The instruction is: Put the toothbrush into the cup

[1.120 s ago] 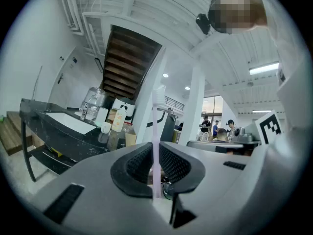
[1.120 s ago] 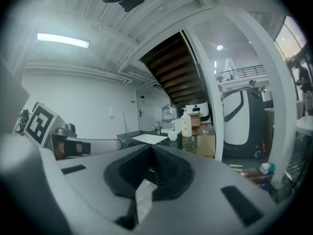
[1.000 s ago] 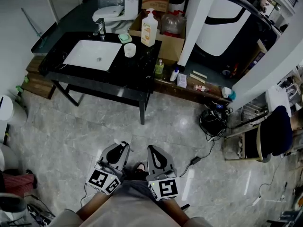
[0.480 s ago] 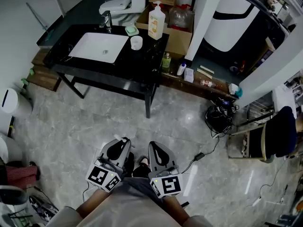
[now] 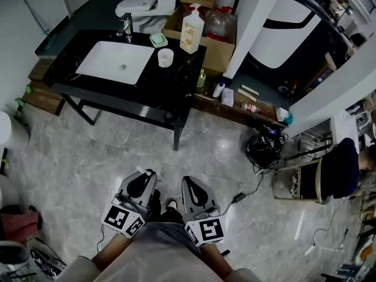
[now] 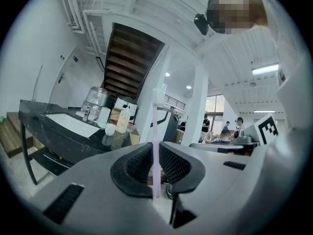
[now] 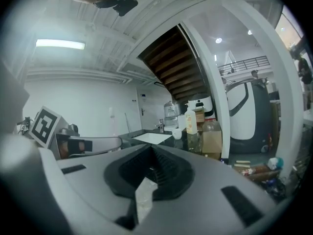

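Observation:
A thin pink-and-white toothbrush (image 6: 156,131) stands upright between the pads of my left gripper (image 6: 156,148), which is shut on its handle; the bristle head points up. In the head view my left gripper (image 5: 143,178) and right gripper (image 5: 191,184) sit side by side low in the frame, close to the person's body. The small white cup (image 5: 165,57) stands far off on the black counter (image 5: 170,81), right of the white sink (image 5: 114,62); it shows small in the left gripper view as the cup (image 6: 110,129). My right gripper (image 7: 152,155) has its jaws together with nothing between them.
A soap bottle (image 5: 192,34) and a green soap dish (image 5: 157,39) stand behind the cup. Cardboard boxes (image 5: 218,49), small bottles on a low ledge (image 5: 218,90), a white pillar (image 5: 249,16), a cable tangle (image 5: 261,151) and a chair (image 5: 317,178) lie right. Grey tiled floor (image 5: 117,145) separates me from the counter.
The head view has shifted slightly against the counter and floor. Both grippers keep side by side near the body, and the left still holds the toothbrush.

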A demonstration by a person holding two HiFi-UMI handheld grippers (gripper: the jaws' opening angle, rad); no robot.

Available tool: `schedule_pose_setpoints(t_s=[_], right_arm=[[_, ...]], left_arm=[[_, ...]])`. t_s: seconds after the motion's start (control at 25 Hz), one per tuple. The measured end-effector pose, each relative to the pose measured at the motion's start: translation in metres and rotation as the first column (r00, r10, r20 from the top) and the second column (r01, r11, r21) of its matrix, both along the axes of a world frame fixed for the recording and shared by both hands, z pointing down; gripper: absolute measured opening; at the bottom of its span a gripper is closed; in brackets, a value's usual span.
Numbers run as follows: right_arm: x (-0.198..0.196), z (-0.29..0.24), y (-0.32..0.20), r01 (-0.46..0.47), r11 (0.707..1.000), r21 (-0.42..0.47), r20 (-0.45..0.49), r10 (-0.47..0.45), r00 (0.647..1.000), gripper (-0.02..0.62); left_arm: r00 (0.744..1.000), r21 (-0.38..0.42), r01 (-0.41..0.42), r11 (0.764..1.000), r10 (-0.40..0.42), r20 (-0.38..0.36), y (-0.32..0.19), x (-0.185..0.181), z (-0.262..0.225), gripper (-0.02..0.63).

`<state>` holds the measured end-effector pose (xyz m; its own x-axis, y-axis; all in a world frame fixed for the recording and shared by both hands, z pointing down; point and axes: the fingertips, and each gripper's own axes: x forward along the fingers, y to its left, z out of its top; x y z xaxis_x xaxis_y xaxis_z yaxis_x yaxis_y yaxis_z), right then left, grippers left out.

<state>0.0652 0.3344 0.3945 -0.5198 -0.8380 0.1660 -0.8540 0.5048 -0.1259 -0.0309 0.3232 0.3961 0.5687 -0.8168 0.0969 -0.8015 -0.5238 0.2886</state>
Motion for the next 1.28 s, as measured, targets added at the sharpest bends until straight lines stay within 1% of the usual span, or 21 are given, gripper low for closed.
schedule_pose_setpoints(t_s=[0.16, 0.44, 0.56, 0.68, 0.88, 1.08, 1.28], right_arm=[[-0.015, -0.008, -0.031, 0.008, 1.000, 0.009, -0.026, -0.008, 1.000, 0.006], [-0.054, -0.012, -0.083, 0.025, 1.000, 0.019, -0.050, -0.024, 0.998, 0.006], [-0.073, -0.020, -0.102, 0.032, 0.999, 0.036, -0.061, -0.030, 0.998, 0.006], [-0.091, -0.024, -0.116, 0.035, 0.999, 0.041, -0.073, -0.032, 0.997, 0.006], [-0.114, -0.020, -0.129, 0.026, 0.999, 0.026, -0.094, -0.024, 0.995, 0.006], [-0.119, -0.014, -0.138, 0.001, 1.000, 0.010, -0.124, 0.000, 0.992, 0.006], [-0.117, -0.009, -0.150, -0.026, 1.000, -0.009, -0.132, 0.025, 0.991, 0.006]], left_arm=[[1.000, 0.013, -0.014, 1.000, 0.014, -0.024, -0.031, -0.012, -0.005, 0.044], [0.998, 0.041, -0.016, 0.999, 0.019, -0.060, -0.081, -0.046, -0.012, 0.044], [0.996, 0.065, -0.033, 0.997, 0.038, -0.076, -0.099, -0.059, -0.021, 0.044], [0.995, 0.081, -0.053, 0.995, 0.060, -0.077, -0.112, -0.071, -0.025, 0.044], [0.992, 0.098, -0.083, 0.992, 0.092, -0.091, -0.130, -0.090, -0.028, 0.044], [0.988, 0.087, -0.090, 0.992, 0.099, -0.117, -0.142, -0.102, -0.022, 0.044], [0.987, 0.069, -0.103, 0.992, 0.111, -0.118, -0.153, -0.105, -0.017, 0.044]])
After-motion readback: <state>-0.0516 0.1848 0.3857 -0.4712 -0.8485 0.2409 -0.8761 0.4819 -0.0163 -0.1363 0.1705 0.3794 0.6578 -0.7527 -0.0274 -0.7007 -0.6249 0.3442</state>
